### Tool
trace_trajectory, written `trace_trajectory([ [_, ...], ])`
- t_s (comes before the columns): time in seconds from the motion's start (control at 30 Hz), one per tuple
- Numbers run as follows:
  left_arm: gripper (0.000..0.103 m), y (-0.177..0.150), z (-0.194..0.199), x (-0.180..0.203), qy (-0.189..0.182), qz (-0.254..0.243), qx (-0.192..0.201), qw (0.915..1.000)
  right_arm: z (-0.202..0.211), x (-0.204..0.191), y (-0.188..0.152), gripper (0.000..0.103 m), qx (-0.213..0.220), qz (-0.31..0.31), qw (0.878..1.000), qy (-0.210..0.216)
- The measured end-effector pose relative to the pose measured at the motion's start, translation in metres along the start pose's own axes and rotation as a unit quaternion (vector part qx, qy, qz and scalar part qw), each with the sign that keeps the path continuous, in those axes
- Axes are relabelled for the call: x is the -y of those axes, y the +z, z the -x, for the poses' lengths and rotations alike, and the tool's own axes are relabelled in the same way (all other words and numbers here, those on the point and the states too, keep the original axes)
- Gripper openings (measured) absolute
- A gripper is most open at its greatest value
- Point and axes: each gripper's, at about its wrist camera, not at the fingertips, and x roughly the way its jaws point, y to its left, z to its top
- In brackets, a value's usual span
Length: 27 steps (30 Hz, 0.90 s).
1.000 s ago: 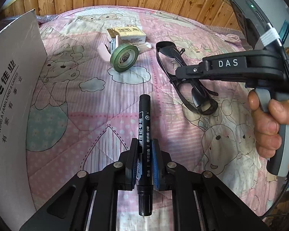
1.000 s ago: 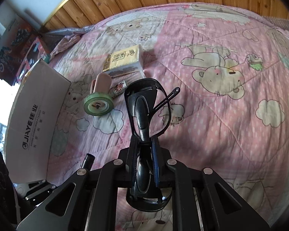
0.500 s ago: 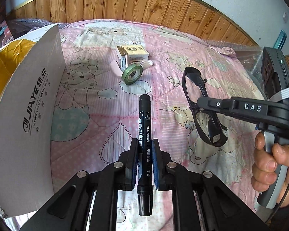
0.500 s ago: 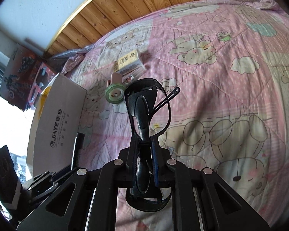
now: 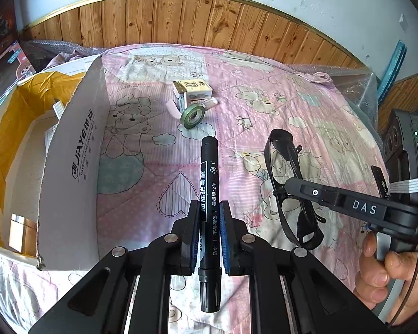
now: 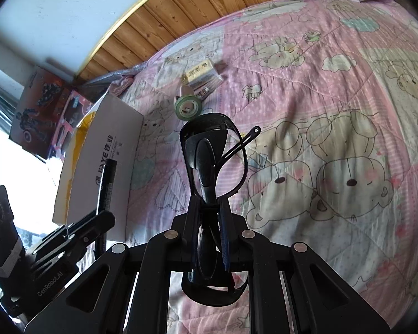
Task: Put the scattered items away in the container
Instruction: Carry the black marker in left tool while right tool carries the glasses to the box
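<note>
Bed had a pink bear-print quilt (image 5: 264, 105). Wood-panel wainscot (image 5: 181, 19) ran behind it, gold trim on top, white wall (image 6: 69, 8) above. Bright daylight came from the left.

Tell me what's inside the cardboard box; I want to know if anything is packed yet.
The cardboard box shows a yellow lining, something white on the floor and a brown patch in the near corner. Its raised white flap hides the rest, so the contents stay unclear.

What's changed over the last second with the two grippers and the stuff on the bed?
Both grippers have lifted and pulled back from the quilt, so the box interior now shows on the left. The left gripper stays shut on the marker, the right gripper on the glasses. The tape and tissue pack haven't moved.
</note>
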Motion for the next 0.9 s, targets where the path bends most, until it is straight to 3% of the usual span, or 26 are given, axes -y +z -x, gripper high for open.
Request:
trace_trajectory([
  [0.9,0.014,-0.024,0.071,0.000,-0.008,-0.008,0.053,0.9985,0.049,-0.054,-0.054,0.014,0.033,0.014,0.999,0.017],
])
